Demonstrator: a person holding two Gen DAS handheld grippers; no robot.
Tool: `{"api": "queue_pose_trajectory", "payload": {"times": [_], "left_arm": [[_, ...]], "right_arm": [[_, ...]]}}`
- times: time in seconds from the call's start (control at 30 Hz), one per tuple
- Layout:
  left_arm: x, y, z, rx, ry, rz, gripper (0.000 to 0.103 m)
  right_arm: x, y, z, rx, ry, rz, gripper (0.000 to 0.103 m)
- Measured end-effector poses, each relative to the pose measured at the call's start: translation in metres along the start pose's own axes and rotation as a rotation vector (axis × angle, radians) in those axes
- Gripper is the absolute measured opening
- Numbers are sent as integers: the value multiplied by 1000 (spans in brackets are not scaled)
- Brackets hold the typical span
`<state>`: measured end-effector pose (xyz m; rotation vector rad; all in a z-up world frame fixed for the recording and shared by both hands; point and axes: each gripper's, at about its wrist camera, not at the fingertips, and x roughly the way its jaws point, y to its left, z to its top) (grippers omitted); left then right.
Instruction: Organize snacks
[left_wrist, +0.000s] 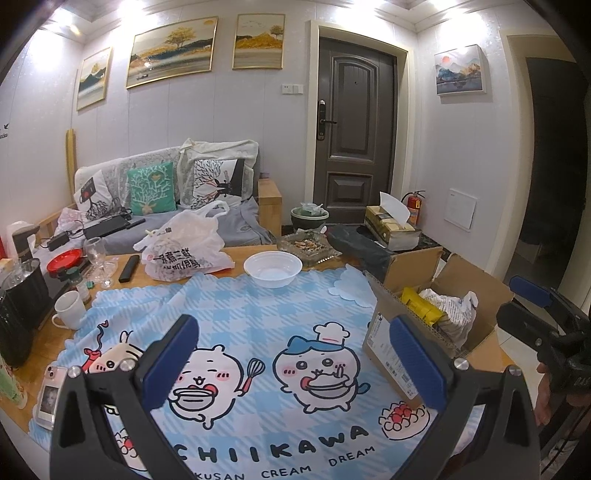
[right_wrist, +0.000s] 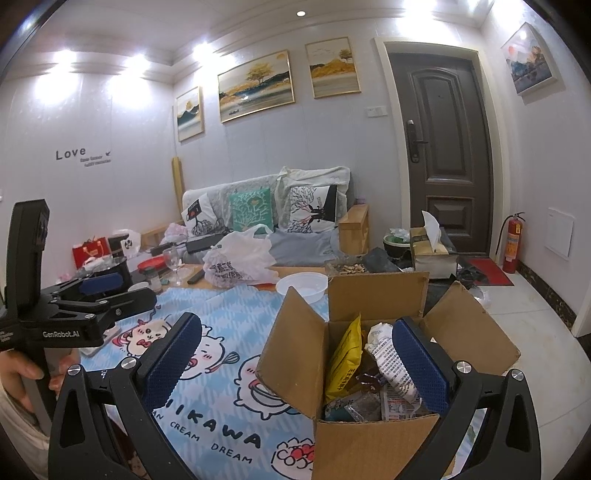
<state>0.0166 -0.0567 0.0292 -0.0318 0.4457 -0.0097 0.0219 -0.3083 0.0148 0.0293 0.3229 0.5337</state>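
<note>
**Both grippers wide and empty, snacks sitting in the open carton**

The right gripper (right_wrist: 295, 363) hangs spread wide with nothing between its pads, poised just above the cardboard box (right_wrist: 373, 443), whose flaps stand open. Inside lie a yellow packet (right_wrist: 345, 360) standing on edge, a printed white wrapper (right_wrist: 393, 360) and smaller packs beneath. The left gripper (left_wrist: 295, 363) is equally wide and empty over the blue cartoon cloth (left_wrist: 258, 310). Snacks packed in the box fit either unpacking or a finished tidy. Any reach inside should drop straight down between the flaps and pinch one packet by its free top edge.
</note>
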Motion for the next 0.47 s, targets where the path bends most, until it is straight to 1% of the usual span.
{"api": "queue_pose_trajectory", "payload": {"times": [0.47], "left_arm": [[1, -2, 1, 2, 5, -2, 102]], "right_arm": [[-3, 2, -1, 0, 3, 0, 103]]}}
